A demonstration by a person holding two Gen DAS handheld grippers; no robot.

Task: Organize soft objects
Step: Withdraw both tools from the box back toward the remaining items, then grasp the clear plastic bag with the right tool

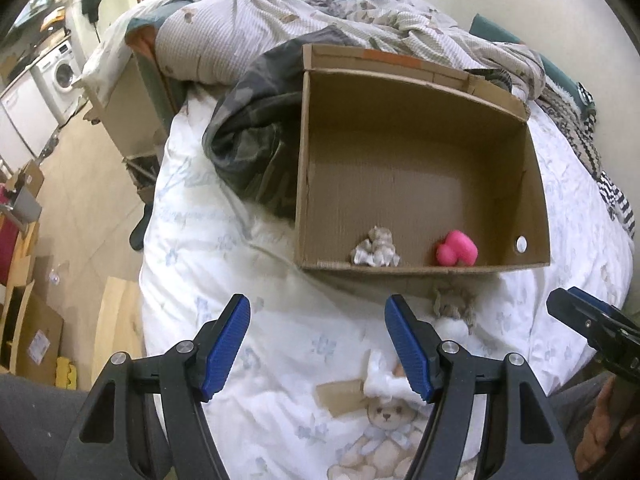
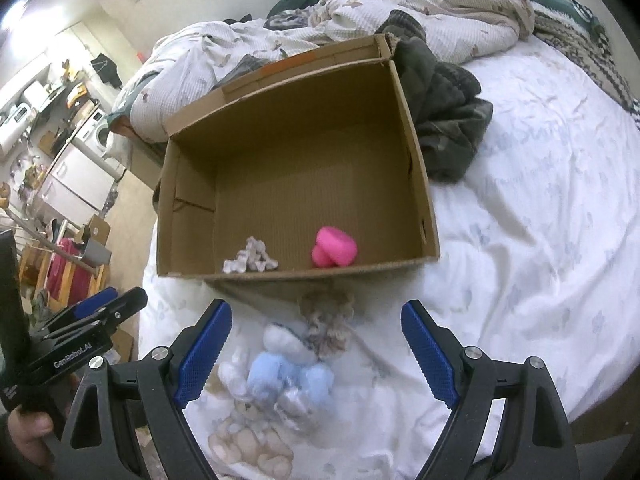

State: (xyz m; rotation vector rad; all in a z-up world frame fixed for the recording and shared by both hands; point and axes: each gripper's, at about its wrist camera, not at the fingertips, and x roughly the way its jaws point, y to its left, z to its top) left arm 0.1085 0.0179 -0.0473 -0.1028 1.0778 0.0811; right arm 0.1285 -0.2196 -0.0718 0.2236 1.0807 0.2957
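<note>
An open cardboard box (image 1: 400, 120) (image 2: 304, 128) lies on the white bed sheet. Against its near wall sit a pink soft toy (image 1: 456, 249) (image 2: 334, 247) and a crumpled grey-white soft piece (image 1: 376, 248) (image 2: 252, 261). In front of the box lie a beige knitted piece (image 1: 454, 304) (image 2: 328, 320) and a blue and white plush (image 2: 288, 372). My left gripper (image 1: 318, 308) (image 2: 108, 304) is open and holds nothing, over bare sheet left of the plush. My right gripper (image 2: 316, 312) (image 1: 576, 308) stands wide open above the plush, not touching it.
A camouflage garment (image 1: 256, 148) (image 2: 448, 120) lies against the box's side. A crumpled duvet (image 1: 280, 12) (image 2: 420, 12) fills the far end of the bed. Past the bed's left edge are floor, cardboard pieces (image 1: 32, 332) and a washing machine (image 1: 64, 72).
</note>
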